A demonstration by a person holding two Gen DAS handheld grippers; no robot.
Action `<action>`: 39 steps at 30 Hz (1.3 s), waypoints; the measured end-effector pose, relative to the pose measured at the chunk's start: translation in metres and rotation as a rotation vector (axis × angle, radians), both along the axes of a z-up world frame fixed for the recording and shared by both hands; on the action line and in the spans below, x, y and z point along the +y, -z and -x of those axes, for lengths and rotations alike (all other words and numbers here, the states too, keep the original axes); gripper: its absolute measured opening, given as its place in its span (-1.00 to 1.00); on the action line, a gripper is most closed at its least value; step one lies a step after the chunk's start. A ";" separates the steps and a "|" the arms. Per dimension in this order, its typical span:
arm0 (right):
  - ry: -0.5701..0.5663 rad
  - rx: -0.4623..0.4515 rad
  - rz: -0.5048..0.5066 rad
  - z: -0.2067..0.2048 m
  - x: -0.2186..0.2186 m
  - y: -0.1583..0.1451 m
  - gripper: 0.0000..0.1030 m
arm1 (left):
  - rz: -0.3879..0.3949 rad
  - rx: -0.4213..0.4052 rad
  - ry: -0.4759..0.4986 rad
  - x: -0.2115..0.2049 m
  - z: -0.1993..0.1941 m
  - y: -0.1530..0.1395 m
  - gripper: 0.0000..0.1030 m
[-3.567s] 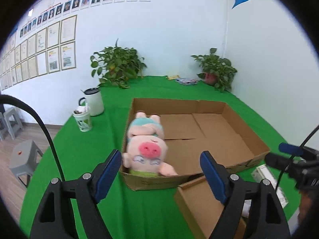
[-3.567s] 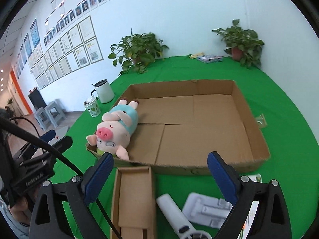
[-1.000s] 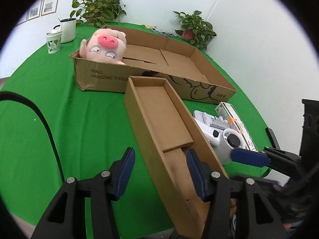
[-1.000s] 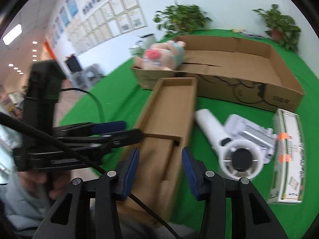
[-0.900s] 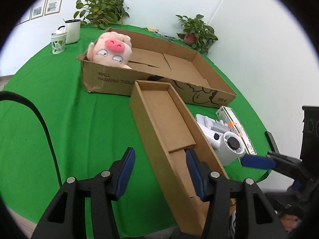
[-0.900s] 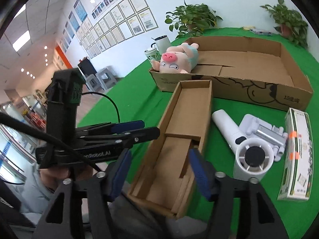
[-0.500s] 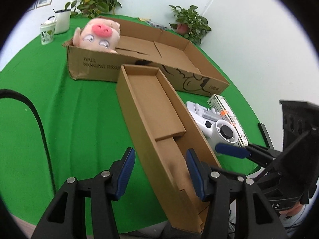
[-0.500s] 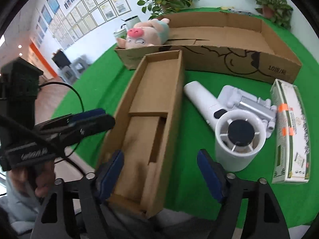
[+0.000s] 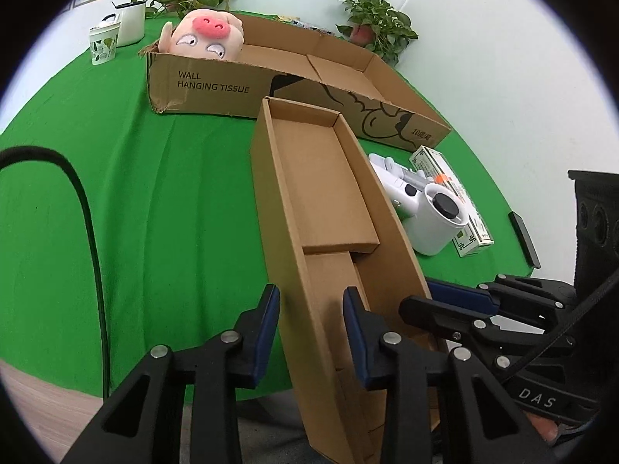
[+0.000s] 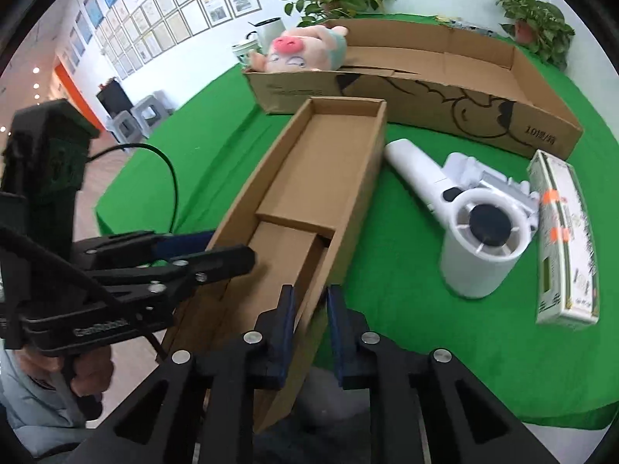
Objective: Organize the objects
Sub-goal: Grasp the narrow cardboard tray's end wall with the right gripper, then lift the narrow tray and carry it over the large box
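Observation:
A long narrow open cardboard box (image 9: 321, 193) (image 10: 309, 178) lies lengthwise on the green table, its near end past the table's front edge. My left gripper (image 9: 311, 321) straddles the box's left wall near that end, pads a little apart from the card. My right gripper (image 10: 309, 309) is shut on the box's right wall. A large flat cardboard box (image 9: 301, 73) (image 10: 445, 77) behind holds a pink pig plush (image 9: 205, 34) (image 10: 301, 54) in its left corner.
A white hair dryer (image 9: 425, 208) (image 10: 476, 228) and a green-white packet (image 9: 452, 201) (image 10: 565, 239) lie right of the narrow box. A white mug (image 9: 131, 23) and paper cup (image 9: 102, 44) stand far left. Potted plants (image 9: 371, 23) line the back wall.
My right gripper has closed from wide open onto the narrow box's right wall. My left gripper has narrowed around the left wall. Both have moved closer to the box's near end.

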State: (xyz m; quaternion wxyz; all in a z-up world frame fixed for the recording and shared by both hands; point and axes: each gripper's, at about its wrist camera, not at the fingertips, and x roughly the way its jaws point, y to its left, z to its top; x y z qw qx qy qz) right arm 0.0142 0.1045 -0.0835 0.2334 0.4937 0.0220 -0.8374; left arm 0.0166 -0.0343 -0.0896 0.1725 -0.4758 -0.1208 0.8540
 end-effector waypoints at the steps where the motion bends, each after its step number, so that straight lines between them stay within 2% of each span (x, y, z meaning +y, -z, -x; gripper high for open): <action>1: 0.014 0.009 -0.007 0.002 -0.002 0.000 -0.62 | 0.003 -0.008 -0.004 0.001 0.004 0.001 -0.40; 4: 0.063 -0.008 -0.014 0.013 -0.004 0.005 -0.62 | 0.008 -0.030 -0.031 0.001 0.013 0.006 -0.43; 6: 0.069 -0.019 -0.015 0.016 -0.007 0.009 -0.62 | 0.019 -0.037 -0.042 0.002 0.015 0.007 -0.54; 9: 0.070 -0.024 -0.020 0.021 -0.010 0.016 -0.63 | 0.039 -0.026 -0.051 0.004 0.012 0.007 -0.57; 14: 0.095 0.001 -0.045 0.017 -0.014 0.014 -0.70 | 0.070 -0.014 -0.059 0.008 0.011 0.001 -0.59; 17: 0.106 0.074 -0.068 0.007 -0.015 0.005 -0.73 | 0.077 0.035 -0.070 0.009 0.007 -0.013 -0.61; 24: 0.150 0.243 -0.019 0.001 -0.011 -0.043 -0.74 | 0.114 0.196 -0.079 0.015 0.013 -0.066 -0.62; 33: 0.213 0.446 0.008 0.040 0.000 -0.120 -0.80 | 0.146 0.410 -0.053 0.027 0.054 -0.135 -0.62; 36: 0.223 0.490 0.010 0.054 0.001 -0.142 -0.81 | 0.129 0.442 -0.051 0.025 0.076 -0.155 -0.62; 39: 0.229 0.510 0.025 0.072 0.001 -0.161 -0.81 | 0.145 0.473 -0.062 0.025 0.097 -0.171 -0.62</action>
